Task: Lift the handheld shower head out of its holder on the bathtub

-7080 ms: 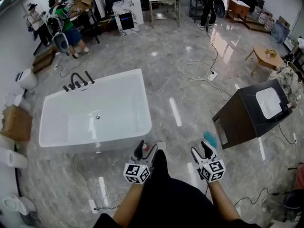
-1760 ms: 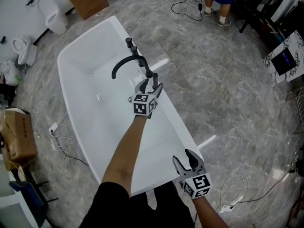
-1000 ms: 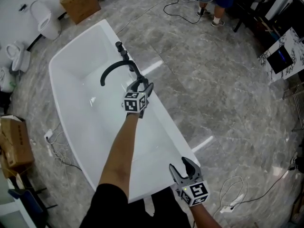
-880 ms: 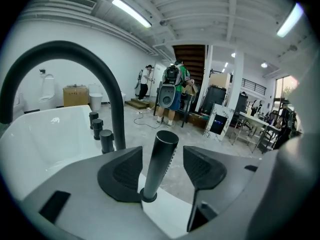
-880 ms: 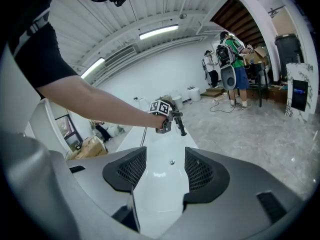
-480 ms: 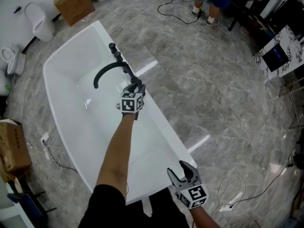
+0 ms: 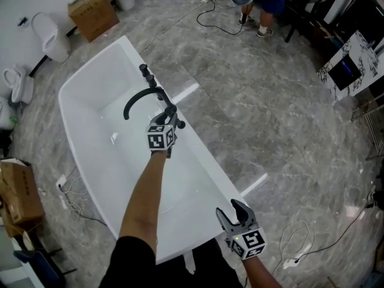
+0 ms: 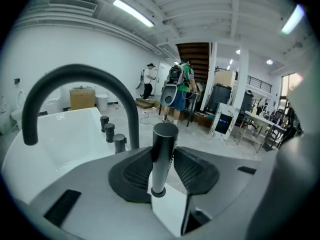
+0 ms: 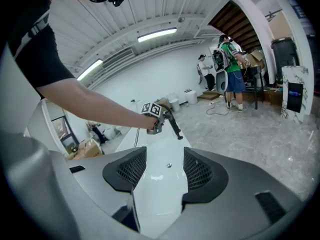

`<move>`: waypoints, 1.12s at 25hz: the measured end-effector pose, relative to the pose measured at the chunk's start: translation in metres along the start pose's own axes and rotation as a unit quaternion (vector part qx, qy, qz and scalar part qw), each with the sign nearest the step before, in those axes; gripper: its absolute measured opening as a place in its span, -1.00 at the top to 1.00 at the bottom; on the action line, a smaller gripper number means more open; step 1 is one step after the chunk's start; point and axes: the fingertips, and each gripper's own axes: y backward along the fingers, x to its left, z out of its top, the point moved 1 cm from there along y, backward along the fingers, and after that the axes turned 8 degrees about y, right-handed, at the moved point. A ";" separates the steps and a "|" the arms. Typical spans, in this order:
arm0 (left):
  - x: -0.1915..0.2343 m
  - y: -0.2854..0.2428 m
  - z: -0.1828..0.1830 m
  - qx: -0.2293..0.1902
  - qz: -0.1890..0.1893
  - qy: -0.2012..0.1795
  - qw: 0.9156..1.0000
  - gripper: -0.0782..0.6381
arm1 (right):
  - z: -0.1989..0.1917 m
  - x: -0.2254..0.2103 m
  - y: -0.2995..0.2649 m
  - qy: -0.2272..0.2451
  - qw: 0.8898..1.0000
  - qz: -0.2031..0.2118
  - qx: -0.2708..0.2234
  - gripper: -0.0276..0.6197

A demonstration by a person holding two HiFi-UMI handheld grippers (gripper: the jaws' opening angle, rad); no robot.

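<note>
Right gripper (image 7: 230, 210), nearest me: jaws apart, nothing between them, idle by the bathtub (image 7: 204, 159) rim. Left gripper (image 7: 165, 116), out along the rim: jaws have just been closing and now clamp the shower head (image 8: 162, 149) by its dark cylindrical body, about half shut. Its lower end shows bare and it leans, so I judge it's coming out of the holder. Curved spout (image 8: 85, 76) stands just behind.

Bright even indoor light, ceiling strip lights (image 8: 132, 12), glare streaks on glossy floor (image 7: 270, 113), fisheye bending at edges
</note>
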 end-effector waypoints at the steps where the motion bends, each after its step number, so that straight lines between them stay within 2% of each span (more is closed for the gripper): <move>1: 0.001 0.006 0.006 -0.002 0.002 0.001 1.000 0.43 | 0.009 -0.004 0.000 -0.003 1.000 -0.007 -0.007 0.27; 4: 0.001 0.022 0.023 -0.008 0.001 0.004 1.000 0.43 | 0.032 -0.012 0.002 0.000 0.999 -0.023 -0.022 0.27; 9: -0.009 0.044 0.059 -0.014 -0.010 -0.020 1.000 0.44 | 0.062 -0.006 -0.002 0.008 0.999 -0.033 -0.038 0.27; 13: -0.022 0.070 0.080 -0.020 -0.008 -0.004 1.000 0.44 | 0.081 0.010 0.001 0.009 0.999 -0.028 -0.045 0.27; 20: -0.061 0.112 0.141 -0.037 -0.029 -0.059 0.997 0.44 | 0.131 0.038 0.013 0.035 0.995 -0.049 -0.083 0.27; 24: -0.088 0.135 0.163 -0.047 -0.035 -0.085 0.995 0.44 | 0.141 0.048 0.027 0.039 0.994 -0.047 -0.087 0.27; 28: -0.099 0.161 0.192 -0.069 -0.039 -0.079 0.994 0.44 | 0.145 0.060 0.036 0.042 0.994 -0.047 -0.088 0.27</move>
